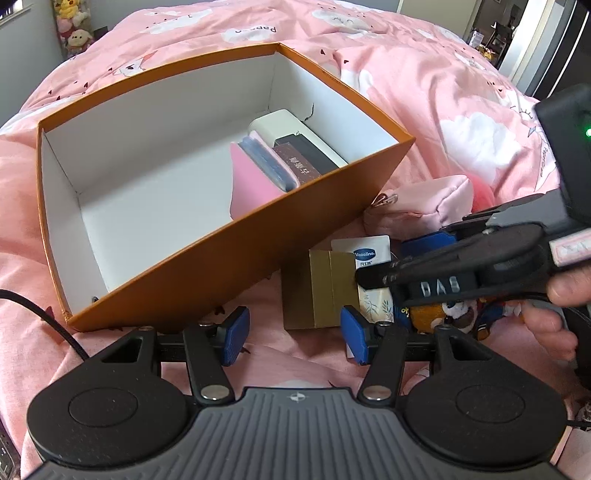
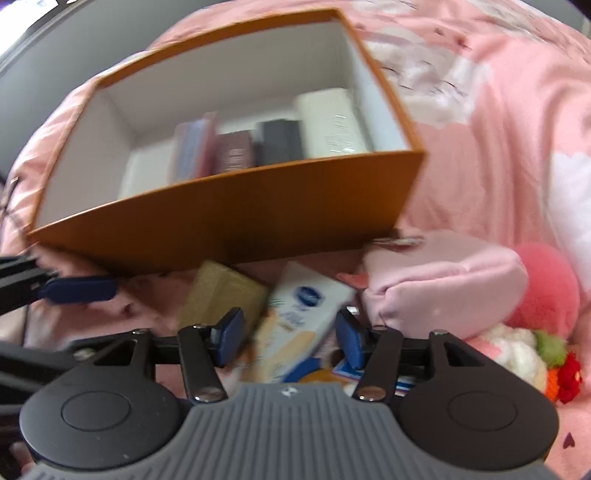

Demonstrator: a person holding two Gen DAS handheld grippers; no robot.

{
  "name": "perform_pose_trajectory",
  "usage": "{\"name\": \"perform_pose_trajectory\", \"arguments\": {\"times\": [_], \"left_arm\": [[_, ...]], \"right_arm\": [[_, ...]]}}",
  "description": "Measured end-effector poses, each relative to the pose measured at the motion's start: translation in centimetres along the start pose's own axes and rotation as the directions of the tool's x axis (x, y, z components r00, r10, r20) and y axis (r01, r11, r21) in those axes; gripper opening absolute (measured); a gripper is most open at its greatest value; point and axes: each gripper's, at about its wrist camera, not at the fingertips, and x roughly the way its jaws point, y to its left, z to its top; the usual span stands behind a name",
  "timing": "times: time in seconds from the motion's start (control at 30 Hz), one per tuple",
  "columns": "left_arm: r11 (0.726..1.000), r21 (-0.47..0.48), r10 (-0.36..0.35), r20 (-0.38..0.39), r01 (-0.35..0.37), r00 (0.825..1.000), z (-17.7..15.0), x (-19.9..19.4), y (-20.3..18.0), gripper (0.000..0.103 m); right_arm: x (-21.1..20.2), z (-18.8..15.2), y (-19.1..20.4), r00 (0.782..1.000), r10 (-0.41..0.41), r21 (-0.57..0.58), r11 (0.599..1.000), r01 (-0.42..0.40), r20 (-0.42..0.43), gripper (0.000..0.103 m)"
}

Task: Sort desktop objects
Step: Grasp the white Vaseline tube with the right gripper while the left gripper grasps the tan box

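- A pink quilted bedspread point(image 1: 424, 74), printed with white clouds and small animals, is seen as the working surface; it fills most of both views.
- At 11 o'clock in the left wrist view a grey wall and a stack of plush toys point(image 1: 72, 26) are made out; at 2 o'clock a dark doorway is visible.
- A large orange cardboard box with a white inside point(image 1: 207, 251) is set on the bedspread, open at the top, with its near wall facing both cameras.
- Inside the box, toward its 2 o'clock corner, things are stood side by side: a cream rectangular case point(image 1: 284, 125), a black slab point(image 1: 314, 155), a maroon booklet point(image 1: 299, 171), a blue-grey wallet-like item point(image 1: 266, 162) and a pink flat piece point(image 1: 247, 181).
- Just outside the box's near wall at 5 o'clock a pile is left on the bedspread — a gold cardboard carton point(image 1: 314, 291), a white Vaseline tube point(image 2: 306, 314), a pale pink fabric pouch point(image 1: 424, 206) and a small brown plush toy point(image 1: 439, 314).
- The left gripper point(image 1: 293, 338) is held released, its blue pads well apart, with only bedspread between them; the gold carton lies just beyond.
- The right gripper point(image 2: 290, 339) is held with its jaws parted over the Vaseline tube — the blurred view does not show the pads pressing on it.
- A pink furry ball point(image 2: 546, 288) is seen at 3 o'clock beside the pouch.
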Motion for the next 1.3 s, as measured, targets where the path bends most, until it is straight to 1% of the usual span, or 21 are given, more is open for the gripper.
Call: {"name": "perform_pose_trajectory", "arguments": {"times": [0.07, 0.2, 0.23, 0.27, 0.3, 0.37, 0.43, 0.5, 0.53, 0.6, 0.63, 0.73, 0.8, 0.87, 0.9, 0.97, 1.07, 1.13, 1.2, 1.27, 1.3], "left_arm": [[1.000, -0.001, 0.002, -0.003, -0.002, 1.000, 0.0, 0.1, 0.1, 0.064], [1.000, -0.001, 0.001, -0.008, -0.001, 1.000, 0.0, 0.1, 0.3, 0.064], [1.000, -0.002, 0.002, -0.009, -0.002, 1.000, 0.0, 0.1, 0.3, 0.064], [1.000, -0.002, 0.000, -0.009, 0.000, 1.000, 0.1, 0.1, 0.4, 0.064], [1.000, -0.001, -0.002, -0.008, 0.002, 1.000, 0.1, 0.0, 0.4, 0.064], [1.000, 0.002, -0.003, -0.007, 0.003, 1.000, 0.1, 0.0, 0.3, 0.064], [1.000, 0.004, -0.002, -0.007, 0.002, 1.000, 0.0, -0.1, 0.3, 0.064], [1.000, 0.002, -0.002, -0.009, 0.002, 1.000, 0.0, 0.0, 0.4, 0.064], [1.000, 0.001, -0.002, -0.009, 0.002, 1.000, 0.1, 0.0, 0.4, 0.064], [1.000, 0.001, -0.003, -0.012, 0.003, 1.000, 0.1, 0.1, 0.4, 0.064], [1.000, 0.001, -0.004, -0.014, 0.004, 1.000, 0.1, 0.1, 0.3, 0.064], [1.000, 0.001, -0.013, -0.013, 0.013, 1.000, 0.1, 0.2, 0.3, 0.064], [1.000, -0.003, -0.024, -0.009, 0.024, 1.000, 0.2, 0.2, 0.3, 0.064], [1.000, -0.004, -0.029, -0.007, 0.029, 1.000, 0.2, 0.2, 0.2, 0.064], [1.000, -0.003, -0.027, -0.007, 0.027, 1.000, 0.3, 0.2, 0.1, 0.064], [1.000, 0.000, -0.024, -0.006, 0.024, 1.000, 0.2, 0.2, 0.1, 0.064], [1.000, -0.011, -0.025, -0.005, 0.025, 1.000, 0.2, 0.1, 0.3, 0.064], [0.999, -0.019, -0.026, -0.004, 0.026, 1.000, 0.2, 0.2, 0.4, 0.064], [0.999, -0.021, -0.026, -0.005, 0.026, 1.000, 0.3, 0.3, 0.5, 0.064], [0.999, -0.020, -0.026, -0.008, 0.026, 1.000, 0.3, 0.3, 0.5, 0.064], [1.000, -0.019, -0.026, -0.009, 0.026, 1.000, 0.3, 0.3, 0.5, 0.064]], "right_arm": [[0.0, -0.1, 0.3, 1.000, 0.001, -0.001, 1.000, -0.001, 0.004, 0.057], [0.7, -0.6, -0.7, 1.000, 0.011, 0.066, 0.998, -0.009, -0.026, 0.050], [0.6, -0.8, -1.0, 1.000, 0.005, 0.083, 0.997, -0.004, -0.020, 0.048], [0.4, -0.9, -1.4, 1.000, -0.005, 0.102, 0.995, 0.007, -0.014, 0.043], [0.3, -0.8, -1.9, 1.000, -0.017, 0.121, 0.993, 0.018, -0.008, 0.040], [-0.2, -0.5, -2.7, 0.997, -0.075, 0.141, 0.987, 0.072, 0.012, 0.039], [-1.1, -0.1, -3.5, 0.988, -0.146, 0.154, 0.979, 0.136, 0.054, 0.040], [-2.0, 0.5, -4.5, 0.976, -0.195, 0.186, 0.967, 0.176, 0.093, 0.044], [-2.4, 0.9, -5.1, 0.969, -0.221, 0.198, 0.961, 0.196, 0.113, 0.044], [-2.6, 1.4, -6.1, 0.964, -0.236, 0.220, 0.953, 0.206, 0.120, 0.045], [-2.5, 1.5, -6.4, 0.968, -0.225, 0.223, 0.955, 0.196, 0.113, 0.045], [-2.9, 1.3, -6.1, 0.982, -0.155, 0.211, 0.969, 0.129, 0.111, 0.054], [-2.7, 1.0, -5.4, 0.992, -0.070, 0.179, 0.982, 0.050, 0.103, 0.053], [-2.2, 0.8, -4.3, 0.997, 0.011, 0.148, 0.989, -0.022, 0.080, 0.053], [-1.7, 0.9, -3.9, 0.998, 0.022, 0.127, 0.991, -0.030, 0.065, 0.053], [-0.2, 1.3, -3.1, 0.999, -0.002, 0.102, 0.995, -0.002, 0.038, 0.053], [1.9, 1.8, -3.6, 1.000, -0.023, 0.101, 0.995, 0.024, -0.011, 0.053], [2.8, 1.7, -4.1, 1.000, -0.007, 0.118, 0.993, 0.010, -0.030, 0.052], [3.0, 1.7, -4.3, 1.000, 0.024, 0.125, 0.992, -0.022, -0.020, 0.050], [2.9, 1.7, -4.2, 0.999, 0.050, 0.118, 0.992, -0.048, -0.009, 0.039], [2.7, 1.7, -4.1, 0.999, 0.054, 0.113, 0.992, -0.054, -0.003, 0.036]]}}
